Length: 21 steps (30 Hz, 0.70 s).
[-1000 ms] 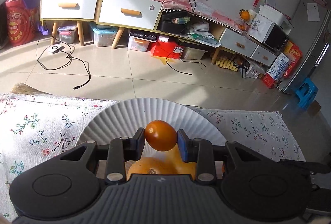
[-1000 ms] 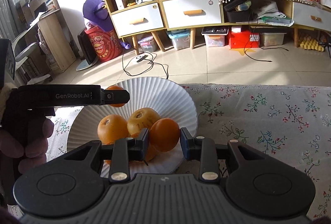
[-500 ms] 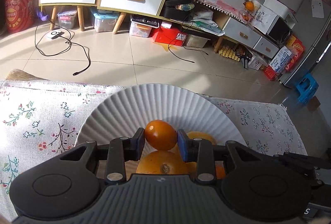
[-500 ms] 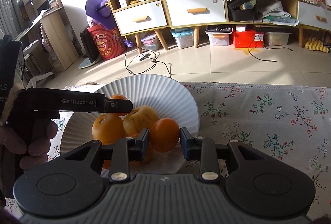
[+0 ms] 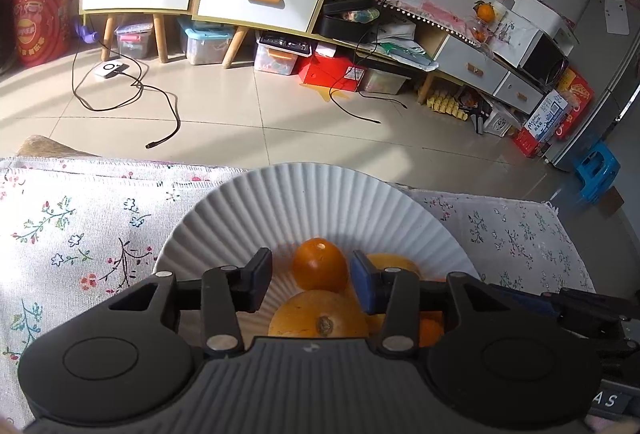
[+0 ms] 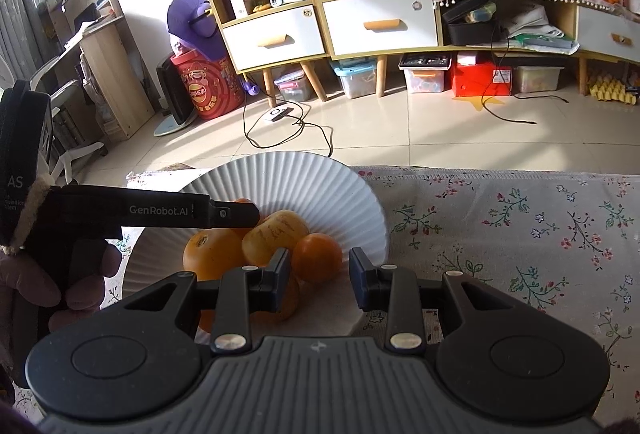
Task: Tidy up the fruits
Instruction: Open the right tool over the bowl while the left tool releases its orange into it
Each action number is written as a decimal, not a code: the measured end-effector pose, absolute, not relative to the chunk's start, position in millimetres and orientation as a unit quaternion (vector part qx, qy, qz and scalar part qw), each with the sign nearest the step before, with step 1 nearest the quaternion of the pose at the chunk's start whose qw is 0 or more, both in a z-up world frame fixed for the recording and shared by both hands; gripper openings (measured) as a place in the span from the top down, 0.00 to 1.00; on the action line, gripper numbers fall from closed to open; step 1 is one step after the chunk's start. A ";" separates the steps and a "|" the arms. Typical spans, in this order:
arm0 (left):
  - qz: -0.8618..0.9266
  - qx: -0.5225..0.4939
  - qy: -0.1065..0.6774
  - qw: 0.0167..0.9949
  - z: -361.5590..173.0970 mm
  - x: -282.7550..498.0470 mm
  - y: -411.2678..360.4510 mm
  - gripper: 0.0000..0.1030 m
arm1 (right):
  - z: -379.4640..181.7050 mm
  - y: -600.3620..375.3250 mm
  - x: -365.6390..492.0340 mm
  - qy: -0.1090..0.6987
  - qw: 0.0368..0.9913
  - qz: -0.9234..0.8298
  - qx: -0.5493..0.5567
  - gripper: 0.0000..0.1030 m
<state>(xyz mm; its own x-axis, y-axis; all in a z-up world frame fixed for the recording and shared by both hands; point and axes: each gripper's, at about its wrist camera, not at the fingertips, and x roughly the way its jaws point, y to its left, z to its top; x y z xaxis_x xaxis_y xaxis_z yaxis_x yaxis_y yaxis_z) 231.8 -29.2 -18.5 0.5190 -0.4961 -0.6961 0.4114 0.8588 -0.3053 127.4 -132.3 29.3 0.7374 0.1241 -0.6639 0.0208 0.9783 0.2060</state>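
A white ribbed plate point(image 5: 320, 185) on the flowered cloth holds several orange fruits. My left gripper point(image 5: 311, 274) hangs over its near side. The jaws are opening, and a small orange point(image 5: 319, 266) lies between them with a gap on each side, resting on a bigger orange point(image 5: 320, 318). In the right wrist view the plate point(image 6: 300, 169) lies ahead. My right gripper point(image 6: 319, 272) is open, with a round orange point(image 6: 318, 258) sitting on the plate just past its tips, clear of the right pad. The left gripper point(image 6: 248, 213) reaches in from the left, held by a hand.
A large orange point(image 6: 208, 250) and a pale yellow fruit point(image 6: 276, 234) lie in the plate's middle. The flowered tablecloth point(image 6: 520, 234) stretches to the right. The table's far edge runs just behind the plate. Beyond it are the tiled floor, cables and drawer cabinets.
The left jaws have parted from the small orange, which now rests on the fruit in the plate. The right gripper's orange has slipped out from between its pads onto the plate.
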 end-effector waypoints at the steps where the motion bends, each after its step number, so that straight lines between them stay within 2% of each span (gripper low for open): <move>1: -0.259 -0.051 0.414 0.871 -17.6 230.8 -28.9 0.60 | 30.2 -132.5 127.0 0.361 0.927 0.027 0.100 0.69; 21: -0.242 -0.003 0.379 0.893 8.4 180.9 -26.9 0.25 | 51.4 -128.5 96.7 0.373 0.922 0.002 0.100 0.37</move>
